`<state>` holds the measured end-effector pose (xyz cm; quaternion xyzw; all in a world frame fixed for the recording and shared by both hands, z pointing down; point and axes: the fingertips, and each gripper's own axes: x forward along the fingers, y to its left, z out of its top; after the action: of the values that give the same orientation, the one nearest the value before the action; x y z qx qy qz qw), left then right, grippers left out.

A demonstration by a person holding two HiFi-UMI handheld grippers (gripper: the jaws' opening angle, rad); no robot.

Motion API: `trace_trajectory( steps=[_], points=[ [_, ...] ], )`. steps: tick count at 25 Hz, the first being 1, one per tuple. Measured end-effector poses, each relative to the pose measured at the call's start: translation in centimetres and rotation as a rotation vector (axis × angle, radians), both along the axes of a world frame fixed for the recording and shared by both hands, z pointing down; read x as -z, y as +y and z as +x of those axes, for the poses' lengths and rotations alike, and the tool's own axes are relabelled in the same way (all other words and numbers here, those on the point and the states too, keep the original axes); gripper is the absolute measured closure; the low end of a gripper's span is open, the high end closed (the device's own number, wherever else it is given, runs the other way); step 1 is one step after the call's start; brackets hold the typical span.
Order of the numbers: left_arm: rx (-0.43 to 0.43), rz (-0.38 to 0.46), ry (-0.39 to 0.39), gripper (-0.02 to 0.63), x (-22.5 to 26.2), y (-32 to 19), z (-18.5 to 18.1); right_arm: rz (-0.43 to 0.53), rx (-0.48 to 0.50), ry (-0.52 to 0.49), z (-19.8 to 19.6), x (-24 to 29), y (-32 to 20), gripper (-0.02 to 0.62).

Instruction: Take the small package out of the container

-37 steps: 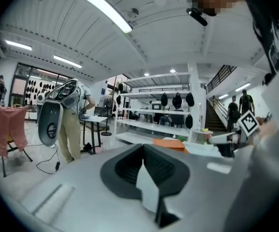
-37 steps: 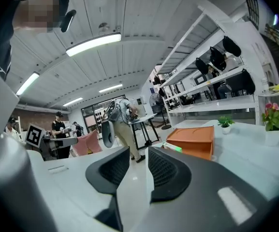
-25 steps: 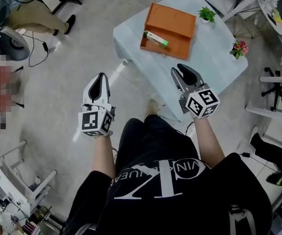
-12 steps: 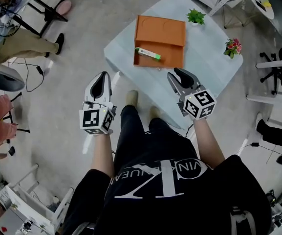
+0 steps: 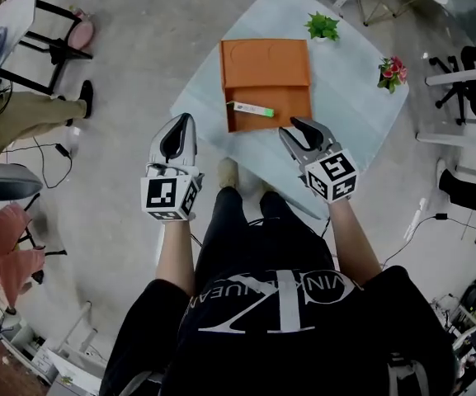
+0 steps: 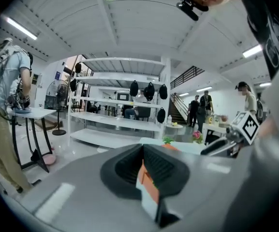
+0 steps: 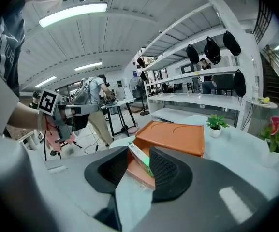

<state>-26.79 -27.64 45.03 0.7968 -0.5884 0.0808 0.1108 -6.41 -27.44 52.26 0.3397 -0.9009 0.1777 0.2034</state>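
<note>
An orange container lies open on a pale table. A small white-and-green package rests in it near its front edge. My right gripper hovers at the table's near edge, just right of the package, and its jaws are opening with nothing between them. In the right gripper view the package and the container show through the gap of my right gripper. My left gripper hangs over the floor left of the table, its jaws together; in its own view my left gripper shows only a thin slit.
A small potted plant and a pot of red flowers stand at the table's far side. Chairs, cables and another person's legs are on the floor to the left. White shelving rises behind the table.
The table and container have drawn nearer and more centred in the head view. Both grippers have moved forward, and the right one now reaches the container's near edge.
</note>
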Motion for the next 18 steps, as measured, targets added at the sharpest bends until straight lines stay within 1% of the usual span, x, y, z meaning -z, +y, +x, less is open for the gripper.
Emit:
trace_trajectory(
  steps=[8, 13, 18],
  points=[
    [-0.09, -0.033, 0.009, 0.606, -1.7, -3.5, -0.7, -0.035, -0.001, 0.122, -2.1, -2.5, -0.8, 0.44],
    [-0.122, -0.053, 0.019, 0.606, -2.8, -4.5, -0.5, -0.041, 0.018, 0.203, -2.9, -4.2, -1.7, 0.431],
    [-0.134, -0.083, 0.029, 0.606, -4.2, -5.0, -0.7, -0.046, 0.06, 0.314, -3.3, -6.2, -2.6, 0.422]
  ],
)
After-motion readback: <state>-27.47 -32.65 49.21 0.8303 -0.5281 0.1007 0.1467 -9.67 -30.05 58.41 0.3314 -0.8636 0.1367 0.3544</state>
